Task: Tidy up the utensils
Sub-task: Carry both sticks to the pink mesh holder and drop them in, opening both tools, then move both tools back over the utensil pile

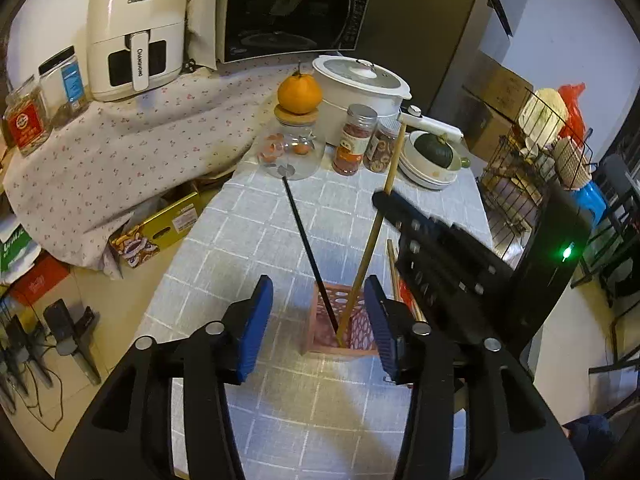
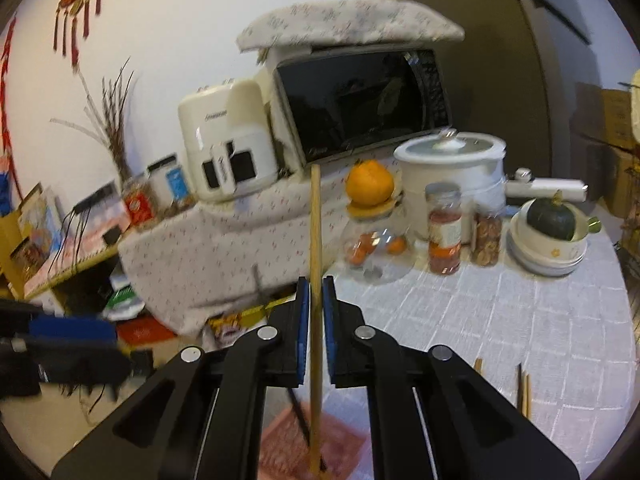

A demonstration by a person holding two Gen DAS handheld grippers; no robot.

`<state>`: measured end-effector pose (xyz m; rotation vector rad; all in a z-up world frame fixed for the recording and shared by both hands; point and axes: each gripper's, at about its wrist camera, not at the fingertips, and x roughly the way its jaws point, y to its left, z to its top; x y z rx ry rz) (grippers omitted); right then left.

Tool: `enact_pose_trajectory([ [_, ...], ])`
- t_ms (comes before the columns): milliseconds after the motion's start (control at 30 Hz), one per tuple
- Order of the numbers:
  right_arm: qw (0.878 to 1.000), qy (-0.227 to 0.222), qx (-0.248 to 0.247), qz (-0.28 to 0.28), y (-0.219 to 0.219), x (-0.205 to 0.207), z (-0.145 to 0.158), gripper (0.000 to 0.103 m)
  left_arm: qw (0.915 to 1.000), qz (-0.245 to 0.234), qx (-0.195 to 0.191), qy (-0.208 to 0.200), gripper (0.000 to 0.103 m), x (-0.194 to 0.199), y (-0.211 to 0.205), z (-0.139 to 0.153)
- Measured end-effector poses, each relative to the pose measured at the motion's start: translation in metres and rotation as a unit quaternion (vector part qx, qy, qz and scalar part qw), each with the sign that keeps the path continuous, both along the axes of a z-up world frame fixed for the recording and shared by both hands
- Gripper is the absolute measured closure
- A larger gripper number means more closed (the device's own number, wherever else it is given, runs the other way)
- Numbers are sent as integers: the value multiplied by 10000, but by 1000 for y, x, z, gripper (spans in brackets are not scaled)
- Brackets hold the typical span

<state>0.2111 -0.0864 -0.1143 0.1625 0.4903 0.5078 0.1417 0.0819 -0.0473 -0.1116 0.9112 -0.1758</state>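
while the left gripper (image 1: 318, 322) gapes, right gripper (image 2: 316, 300) pinches the wooden chopstick (image 2: 315, 240).

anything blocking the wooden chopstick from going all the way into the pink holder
Nothing visible does. The wooden chopstick already has its lower end inside the pink holder, beside the black chopstick. The right gripper has it between its pads, and the left gripper stands open around the holder.

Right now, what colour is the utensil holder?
Pink holder with a perforated pattern, clearest in the left wrist view.
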Motion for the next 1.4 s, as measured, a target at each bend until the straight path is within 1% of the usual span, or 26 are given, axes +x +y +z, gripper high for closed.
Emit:
enact_pose_trajectory([
  [33,9998,185,-15,109,-2,1,-1,91,10000,4,-3,-2,54,0,0,0],
  [67,9994,314,-1,167,-4,1,-1,75,10000,-2,-9,-3,54,-1,0,0],
  [100,9990,410,-8,179,-6,2,0,64,10000,3,-11,-3,52,-1,0,0],
  [233,9979,642,42,55,-35,4,21,64,10000,6,2,-38,46,-1,-2,1],
  [367,9956,884,-71,-290,-74,4,51,64,10000,-16,25,-87,46,-5,-13,1],
  [400,9948,941,-118,-367,-81,4,56,61,9999,-52,34,-113,46,-5,-19,2],
  [467,9902,1207,-354,-608,-102,3,71,59,9997,-142,38,-169,46,-7,-31,3],
  [500,9892,1280,-366,-615,-109,1,74,55,9997,-179,30,-187,46,-8,-37,3],
  [533,9871,1445,-396,-571,-119,-2,75,52,9996,-222,30,-193,46,-8,-45,2],
  [567,9843,1623,-454,-521,-126,-3,73,44,9994,-303,45,-184,46,-8,-57,-1],
  [600,9805,1822,-547,-491,-131,-4,68,42,9991,-376,60,-171,46,-7,-65,-3],
  [633,9747,2055,-702,-526,-139,-5,57,42,9987,-486,95,-145,46,-6,-78,-7],
  [700,9680,2268,-826,-691,-150,-3,44,42,9976,-664,199,-32,46,-4,-100,-17],
  [767,9591,2600,-718,-857,-165,0,29,42,9961,-821,279,146,46,1,-121,-30],
  [833,9530,2832,-594,-894,-177,-1,21,42,9942,-936,383,366,46,8,-143,-48],
  [867,9513,2873,-614,-933,-182,-2,19,42,9936,-952,380,467,46,12,-149,-54],
  [933,9491,2914,-589,-1037,-191,-2,20,42,9933,-907,248,667,46,20,-155,-65],
  [1000,9447,3038,-473,-1142,-201,-2,19,42,9927,-798,73,897,46,30,-162,-78],
  [1033,9417,3118,-420,-1194,-207,-2,18,42,9925,-740,54,970,46,33,-166,-84],
  [1100,9385,3193,-431,-1240,-213,-1,15,42,9917,-641,200,1095,46,40,-179,-96],
  [1167,9348,3265,-433,-1331,-220,-2,12,42,9910,-665,432,1076,46,47,-196,-106],
  [1267,9309,3323,-353,-1474,-232,-1,10,42,9907,-532,424,1180,47,59,-202,-120],
  [1367,9283,3384,-235,-1520,-239,0,8,42,9891,-318,369,1391,52,76,-197,-140],
  [1400,9285,3387,-208,-1509,-240,0,8,42,9884,-237,369,1456,56,82,-196,-148],
])
